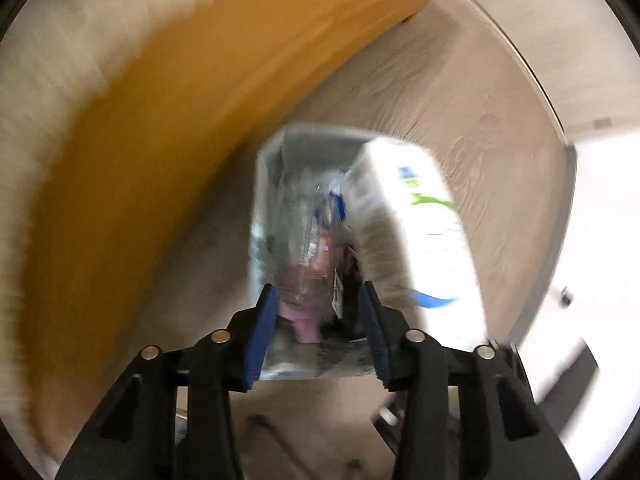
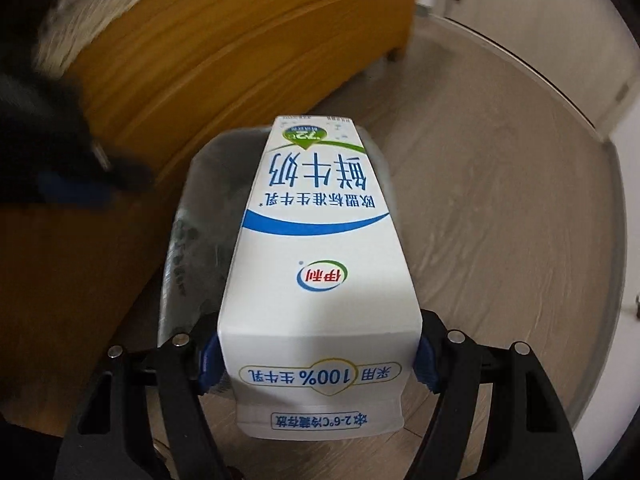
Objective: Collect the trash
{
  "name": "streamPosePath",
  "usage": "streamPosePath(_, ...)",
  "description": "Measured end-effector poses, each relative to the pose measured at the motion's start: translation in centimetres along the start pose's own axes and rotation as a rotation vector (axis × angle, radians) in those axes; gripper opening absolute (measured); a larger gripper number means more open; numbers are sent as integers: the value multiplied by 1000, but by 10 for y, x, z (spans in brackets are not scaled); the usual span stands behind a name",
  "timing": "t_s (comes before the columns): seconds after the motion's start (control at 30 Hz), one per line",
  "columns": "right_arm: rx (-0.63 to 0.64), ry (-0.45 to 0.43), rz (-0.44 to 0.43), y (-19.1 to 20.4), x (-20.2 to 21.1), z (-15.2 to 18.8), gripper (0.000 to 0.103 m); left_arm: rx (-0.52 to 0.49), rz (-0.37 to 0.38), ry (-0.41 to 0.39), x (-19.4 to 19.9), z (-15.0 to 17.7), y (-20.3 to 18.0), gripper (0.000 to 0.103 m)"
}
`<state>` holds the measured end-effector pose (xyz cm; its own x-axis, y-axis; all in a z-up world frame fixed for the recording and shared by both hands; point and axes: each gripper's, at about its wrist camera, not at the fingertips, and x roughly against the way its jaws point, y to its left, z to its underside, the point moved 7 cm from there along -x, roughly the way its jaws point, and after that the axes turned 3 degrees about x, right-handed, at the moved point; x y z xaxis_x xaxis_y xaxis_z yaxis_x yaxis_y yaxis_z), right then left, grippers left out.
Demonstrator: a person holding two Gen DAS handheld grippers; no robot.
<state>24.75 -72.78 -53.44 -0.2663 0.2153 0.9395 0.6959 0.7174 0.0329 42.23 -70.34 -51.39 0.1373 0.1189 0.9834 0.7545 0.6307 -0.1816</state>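
Observation:
A translucent bin stands on the floor, holding crumpled clear plastic and other trash. My left gripper points straight down over the bin with its jaws apart. A clear plastic bottle with a pink end shows between the blue pads; the right pad stands clear of it. A white milk carton hangs at the bin's right side. In the right wrist view my right gripper is shut on the milk carton, its print upside down, above the bin. The left gripper is a dark blur at the left.
An orange-brown wooden piece of furniture stands close on the bin's left. Pale wood-look floor spreads to the right. A white wall and door frame run along the far right.

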Motion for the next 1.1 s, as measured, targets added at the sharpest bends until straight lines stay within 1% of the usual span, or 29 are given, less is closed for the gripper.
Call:
streamPosePath(0.03, 13, 17, 0, 6, -5, 2, 71, -63, -39, -37, 18, 2, -2, 44)
streamPosePath(0.07, 15, 34, 5, 10, -11, 4, 71, -105, -71, -81, 33, 5, -3, 47)
streamPosePath(0.13, -19, 99, 12, 9, -30, 11, 71, -129, -103, -151, 57, 12, -2, 51)
streamPosePath(0.2, -35, 146, 16, 8, -50, 12, 71, -110, -107, -197, 78, 19, 1, 52)
streamPosePath(0.27, -34, 176, 35, 4, -65, 16, 72, -67, -95, -220, 93, 28, 9, 52)
streamPosePath(0.33, -32, 205, 64, -2, -72, 19, 72, -48, -93, -237, 103, 33, 14, 52)
streamPosePath(0.37, -26, 217, 59, -3, -72, 20, 74, -47, -90, -242, 107, 35, 23, 52)
streamPosePath(0.4, -14, 228, 35, -1, -70, 23, 77, -44, -90, -247, 112, 37, 27, 52)
streamPosePath(0.43, 1, 234, 4, 1, -65, 26, 83, -36, -92, -253, 115, 38, 30, 52)
streamPosePath(0.47, 21, 226, -6, 2, -60, 27, 83, -32, -93, -256, 118, 39, 32, 52)
streamPosePath(0.5, 42, 214, 3, 3, -55, 29, 83, -31, -98, -256, 118, 40, 34, 52)
streamPosePath(0.53, 70, 194, 23, 1, -46, 30, 83, -32, -109, -256, 118, 38, 37, 52)
streamPosePath(0.57, 77, 183, 25, 0, -39, 32, 83, -39, -132, -252, 117, 39, 39, 52)
streamPosePath(0.63, 63, 161, 7, -4, -23, 34, 83, -52, -147, -245, 112, 43, 41, 52)
streamPosePath(0.73, 52, 140, 17, -13, -4, 33, 83, -59, -158, -248, 111, 47, 40, 52)
streamPosePath(0.83, 50, 103, 26, -14, 16, 35, 83, -28, -132, -246, 117, 56, 42, 52)
streamPosePath(0.87, 48, 88, 24, -15, 28, 36, 83, -22, -118, -255, 122, 59, 42, 53)
streamPosePath(0.93, 43, 63, 27, -16, 47, 32, 83, -19, -117, -273, 130, 66, 44, 53)
streamPosePath(1.1, 37, 4, 59, -31, 90, 20, 83, -45, -100, -287, 145, 91, 35, 54)
